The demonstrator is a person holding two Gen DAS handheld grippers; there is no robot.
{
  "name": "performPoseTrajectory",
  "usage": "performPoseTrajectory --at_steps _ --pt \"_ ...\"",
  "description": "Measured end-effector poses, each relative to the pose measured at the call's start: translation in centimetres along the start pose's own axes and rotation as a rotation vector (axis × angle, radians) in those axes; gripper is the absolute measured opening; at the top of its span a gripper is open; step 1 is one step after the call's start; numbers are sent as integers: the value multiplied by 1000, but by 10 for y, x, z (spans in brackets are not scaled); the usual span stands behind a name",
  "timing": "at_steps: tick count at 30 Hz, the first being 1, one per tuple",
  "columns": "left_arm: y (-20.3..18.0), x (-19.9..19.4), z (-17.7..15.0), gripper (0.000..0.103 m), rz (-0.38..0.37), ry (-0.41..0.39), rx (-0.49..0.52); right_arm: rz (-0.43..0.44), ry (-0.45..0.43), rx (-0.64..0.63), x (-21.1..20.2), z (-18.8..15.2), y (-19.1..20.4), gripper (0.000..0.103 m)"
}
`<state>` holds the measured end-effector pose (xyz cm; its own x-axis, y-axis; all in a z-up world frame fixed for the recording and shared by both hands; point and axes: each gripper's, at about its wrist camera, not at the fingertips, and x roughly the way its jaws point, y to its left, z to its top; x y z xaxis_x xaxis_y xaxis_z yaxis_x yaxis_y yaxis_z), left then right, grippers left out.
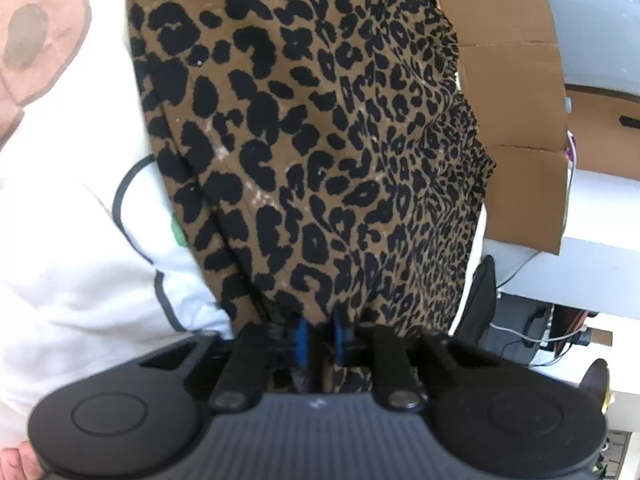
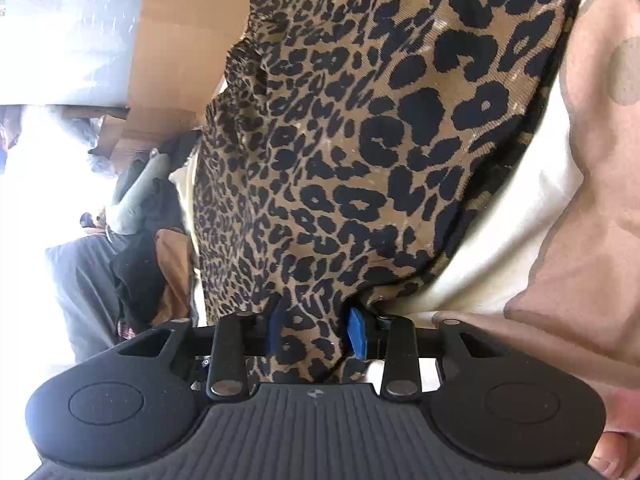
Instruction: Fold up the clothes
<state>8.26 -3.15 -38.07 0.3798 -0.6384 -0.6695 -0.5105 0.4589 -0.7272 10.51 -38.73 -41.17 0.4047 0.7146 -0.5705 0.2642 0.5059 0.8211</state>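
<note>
Two grippers hold the same leopard-print garment (image 1: 320, 152), one at each side of its near edge, which is how a person would take a piece of clothing to lift it or carry one edge over for a fold. The left gripper (image 1: 320, 340) has its blue pads (image 1: 302, 340) squeezed almost together with a thin bit of the cloth pinched between them, so it is clenched on the garment. The right gripper (image 2: 318, 332) has its blue pads (image 2: 358, 336) standing a little further apart, because a thicker bunch of the same cloth runs between them; it too grasps the garment rather than resting open. From both pinch points the fabric stretches away from the cameras in a broad, fairly smooth sheet with a gathered, ruffled edge (image 2: 240, 64) on its far side, which suggests it is being held taut between the two hands, though whether it hangs free or lies partly on a surface cannot be told. Beside it lies a white cloth with a brown printed figure (image 1: 44, 36), probably a cover over the work surface. Behind stand a cardboard box (image 1: 516, 92) and a pile of dark clothes (image 2: 136, 240), most likely waiting their turn. Gripping both corners keeps the edge straight, so the coming fold can land evenly.
</note>
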Motion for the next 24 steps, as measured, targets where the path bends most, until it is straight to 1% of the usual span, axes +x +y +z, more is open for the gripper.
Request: performPoseTrajectory --at_steps 1,2,6,11,17,21,22,24 --pt "-1 1 0 2 20 1 5 -11 5 -8 1 0 0 2" --pt "-1 0 -1 1 30 -2 10 -20 9 -14 1 -1 0 0" --pt "-2 -1 -4 1 64 -4 47 -55 25 -39 1 -5 -2 0" --pt "-1 -3 -7 1 90 6 72 -67 39 -39 -4 -11 -5 0" --pt "-3 3 -1 1 123 19 112 -99 55 -42 -10 -16 -11 0" --pt "-12 7 6 4 159 54 172 -173 103 -84 -9 -14 -7 0" --pt "-16 5 8 7 167 57 190 -192 118 -105 -10 -13 -2 0" --pt "-26 -2 12 23 182 55 231 -219 130 -150 -15 -10 9 1"
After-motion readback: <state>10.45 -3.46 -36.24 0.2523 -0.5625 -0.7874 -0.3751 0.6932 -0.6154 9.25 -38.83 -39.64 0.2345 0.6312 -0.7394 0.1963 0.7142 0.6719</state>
